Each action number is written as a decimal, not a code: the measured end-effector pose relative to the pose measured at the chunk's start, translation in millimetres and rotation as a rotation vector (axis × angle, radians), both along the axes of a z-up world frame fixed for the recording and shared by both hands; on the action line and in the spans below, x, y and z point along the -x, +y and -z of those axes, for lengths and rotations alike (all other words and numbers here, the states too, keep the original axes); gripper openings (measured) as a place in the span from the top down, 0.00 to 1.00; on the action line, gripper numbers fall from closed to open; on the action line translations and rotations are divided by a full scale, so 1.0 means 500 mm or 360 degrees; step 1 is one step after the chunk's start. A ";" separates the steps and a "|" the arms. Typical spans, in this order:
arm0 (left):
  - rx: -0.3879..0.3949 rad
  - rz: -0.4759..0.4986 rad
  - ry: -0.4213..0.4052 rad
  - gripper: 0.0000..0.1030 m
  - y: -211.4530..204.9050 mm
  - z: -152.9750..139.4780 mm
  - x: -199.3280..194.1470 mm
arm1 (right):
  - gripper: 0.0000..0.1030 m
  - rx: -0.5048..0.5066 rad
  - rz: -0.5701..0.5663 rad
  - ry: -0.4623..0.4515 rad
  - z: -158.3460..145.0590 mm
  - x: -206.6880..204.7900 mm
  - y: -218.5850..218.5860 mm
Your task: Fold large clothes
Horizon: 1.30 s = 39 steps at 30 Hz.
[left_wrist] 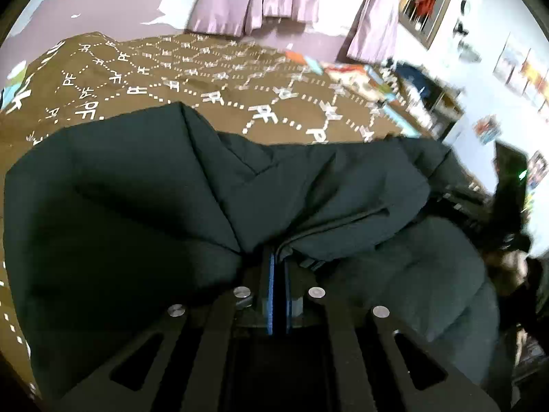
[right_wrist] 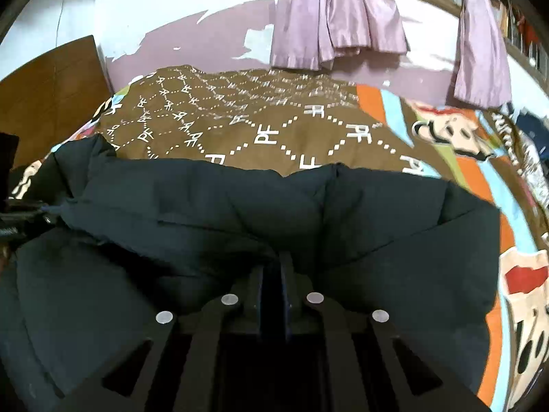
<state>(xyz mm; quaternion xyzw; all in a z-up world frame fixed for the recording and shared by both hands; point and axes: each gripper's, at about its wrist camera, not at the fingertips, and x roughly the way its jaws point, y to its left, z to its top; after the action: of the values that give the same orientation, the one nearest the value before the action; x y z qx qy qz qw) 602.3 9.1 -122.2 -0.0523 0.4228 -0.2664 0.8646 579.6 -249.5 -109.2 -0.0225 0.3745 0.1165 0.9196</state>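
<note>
- The left gripper [left_wrist: 278,257] has its fingertips buried in the dark jacket [left_wrist: 144,185], which bunches over them.
- The right gripper [right_wrist: 272,261] is hidden the same way, under a fold.
- The shelf clutter [left_wrist: 411,86] is blurred — perhaps boxes.
- The bedspread [right_wrist: 274,127] is covered along its near side by the jacket.

Jacket [left_wrist: 144,206] dark, near-black with a green-blue tint, plain, no pattern. Blanket [left_wrist: 206,79] beyond the jacket: brown, white dotted diamond grid with white "PF" letters. Blanket border [right_wrist: 480,185] right of the jacket: orange, light blue and green stripes, cartoon figure in white, black and red. Curtains [right_wrist: 336,17] above the blanket: shiny pale lilac. Wall [right_wrist: 206,41] behind the blanket: mauve below, white patches, white above. Fingers [left_wrist: 272,295] black with blue pads.
</note>
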 end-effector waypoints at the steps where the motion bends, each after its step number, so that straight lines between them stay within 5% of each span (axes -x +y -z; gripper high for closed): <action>1: 0.0048 -0.0010 0.0006 0.95 0.008 -0.002 0.001 | 0.78 0.0025 0.0005 -0.0027 -0.004 0.007 0.004; 2: 0.0076 -0.0017 0.0014 0.95 0.012 -0.005 0.002 | 0.59 0.0049 0.0008 -0.0055 -0.010 0.016 0.009; 4: 0.0106 -0.0043 0.0027 0.93 0.022 -0.014 0.004 | 0.41 0.0094 0.0039 -0.0161 -0.022 0.033 0.012; 10: 0.0051 -0.0228 -0.0194 0.65 0.044 -0.073 0.045 | 0.38 0.0023 0.0207 -0.0240 -0.065 0.077 -0.028; 16: 0.0033 -0.0350 -0.0382 0.62 0.041 -0.135 0.050 | 0.38 -0.0264 0.0333 -0.0235 -0.118 0.031 -0.080; 19: 0.0040 -0.0308 -0.0433 0.62 -0.006 -0.167 0.015 | 0.37 -0.0570 0.0256 -0.0098 -0.131 -0.038 -0.081; 22: 0.0064 -0.0385 -0.0377 0.62 -0.025 -0.154 -0.018 | 0.37 -0.0707 0.0218 0.0032 -0.108 -0.090 -0.058; 24: 0.0137 -0.0369 -0.0236 0.62 -0.034 -0.126 -0.043 | 0.37 -0.0668 0.0164 0.0102 -0.089 -0.108 -0.030; 28: 0.0030 -0.0241 -0.0109 0.62 -0.069 -0.074 -0.068 | 0.37 -0.0374 0.0039 0.0213 -0.042 -0.104 0.034; 34: -0.0322 -0.0045 -0.0117 0.61 -0.108 -0.032 -0.037 | 0.37 -0.0115 -0.0179 0.0305 -0.004 -0.065 0.059; 39: -0.0501 -0.0024 -0.0152 0.61 -0.139 0.004 -0.031 | 0.37 0.0001 -0.0186 0.0332 0.021 -0.074 0.077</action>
<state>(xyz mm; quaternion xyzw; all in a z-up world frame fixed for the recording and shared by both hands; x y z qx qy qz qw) 617.6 -60.6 -124.1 0.0932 0.4174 -0.1926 0.8832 616.8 -211.1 -119.5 -0.0324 0.4661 0.1716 0.8673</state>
